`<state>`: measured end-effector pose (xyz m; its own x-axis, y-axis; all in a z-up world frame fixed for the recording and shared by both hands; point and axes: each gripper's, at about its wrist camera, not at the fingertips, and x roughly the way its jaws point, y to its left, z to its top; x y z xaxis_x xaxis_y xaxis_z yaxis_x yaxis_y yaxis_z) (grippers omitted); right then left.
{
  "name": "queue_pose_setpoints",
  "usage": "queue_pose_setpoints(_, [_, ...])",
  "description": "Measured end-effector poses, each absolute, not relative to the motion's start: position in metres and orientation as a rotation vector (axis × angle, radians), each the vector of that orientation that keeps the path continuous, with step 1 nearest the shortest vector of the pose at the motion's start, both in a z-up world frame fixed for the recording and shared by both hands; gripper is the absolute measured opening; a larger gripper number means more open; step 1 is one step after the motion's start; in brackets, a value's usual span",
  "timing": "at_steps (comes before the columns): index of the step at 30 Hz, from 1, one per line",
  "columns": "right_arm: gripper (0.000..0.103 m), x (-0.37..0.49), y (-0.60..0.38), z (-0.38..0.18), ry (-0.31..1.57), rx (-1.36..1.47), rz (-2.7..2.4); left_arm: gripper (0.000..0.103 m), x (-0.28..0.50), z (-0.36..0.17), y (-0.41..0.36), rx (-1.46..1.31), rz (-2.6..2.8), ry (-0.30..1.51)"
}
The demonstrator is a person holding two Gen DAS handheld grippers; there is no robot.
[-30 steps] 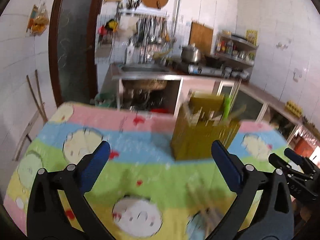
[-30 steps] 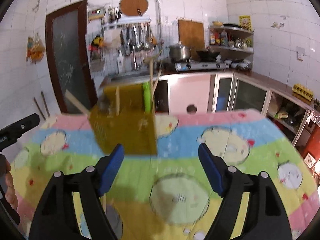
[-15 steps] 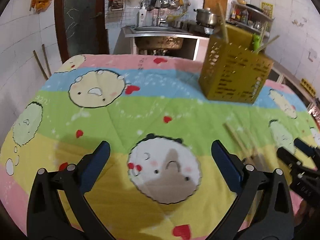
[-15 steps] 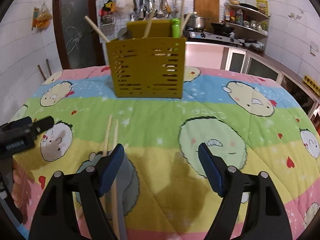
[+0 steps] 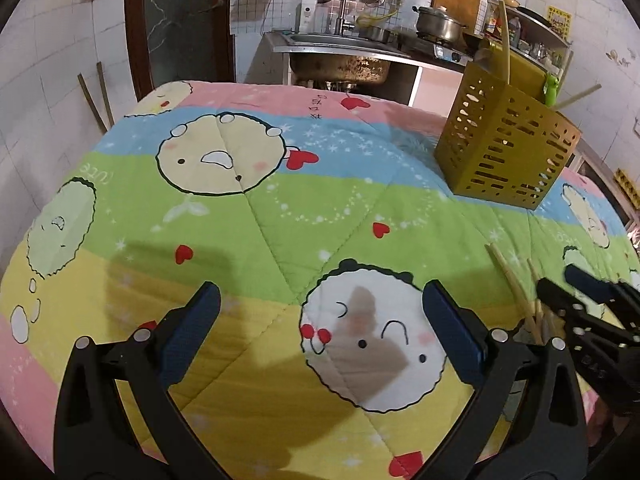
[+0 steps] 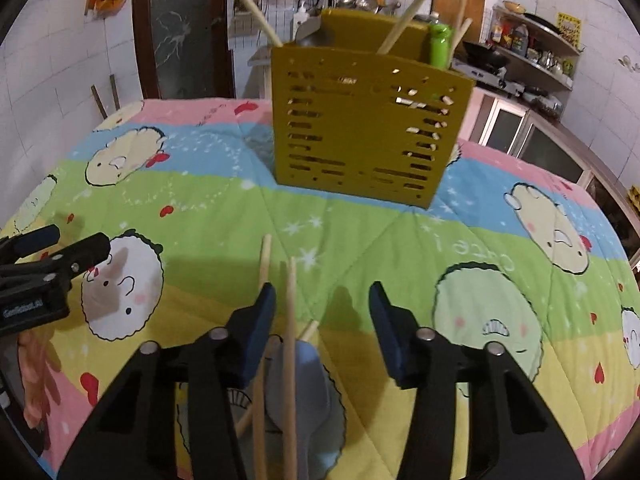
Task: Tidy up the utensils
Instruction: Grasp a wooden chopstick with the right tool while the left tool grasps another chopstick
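Observation:
An olive slotted utensil holder [image 6: 360,128] [image 5: 508,148] stands on the quilted tabletop, with several chopsticks and a green handle [image 6: 440,46] sticking out of it. Loose wooden chopsticks [image 6: 290,320] [image 5: 516,292] lie nearer me, over a grey-blue spoon [image 6: 304,384]. My right gripper [image 6: 322,300] [image 5: 580,292] hovers low over them. Its jaws are closing; one chopstick lies between them, close to the left pad and unpressed, while another runs under the left finger. My left gripper [image 5: 320,308] [image 6: 52,252] stays wide open above the cloth, holding nothing.
The cartoon-print quilt [image 5: 248,208] covers the whole table. Behind it are a sink counter [image 5: 340,40], a stove with a pot [image 5: 438,28], and shelves. A dark door [image 5: 180,20] is at the back left. A hand [image 6: 36,368] holds the left gripper.
Both grippers have dropped toward the table and tilted down. The right one has moved over the loose chopsticks and its jaws have narrowed around one. The left jaws stay wide.

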<state>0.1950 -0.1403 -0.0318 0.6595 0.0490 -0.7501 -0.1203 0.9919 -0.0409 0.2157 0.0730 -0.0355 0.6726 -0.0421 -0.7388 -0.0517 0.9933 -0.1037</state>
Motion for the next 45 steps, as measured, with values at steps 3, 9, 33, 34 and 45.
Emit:
queue_pose_setpoints(3, [0.033,0.202,-0.137,-0.034,0.872,-0.098,0.096,0.098,0.216,-0.032,0.069,-0.131,-0.005,0.833])
queue_pose_setpoints(9, [0.011,0.208,-0.143,-0.035,0.895,-0.060,0.114,0.098,0.218,-0.024,0.053,-0.138,-0.028,0.832])
queue_pose_setpoints(33, [0.004,0.177,-0.252,-0.041,0.871,0.083,-0.021,0.055,0.244,-0.056,-0.048,-0.079,-0.172,1.021])
queue_pose_setpoints(34, [0.004,0.177,-0.253,-0.043,0.875,0.091,-0.027,0.049,0.245,-0.057,-0.051,-0.061,-0.159,1.020])
queue_pose_setpoints(45, [0.044,0.183,-0.228,-0.037,0.871,0.142,-0.007,0.005,0.249,-0.055,-0.030,-0.038,-0.183,0.999])
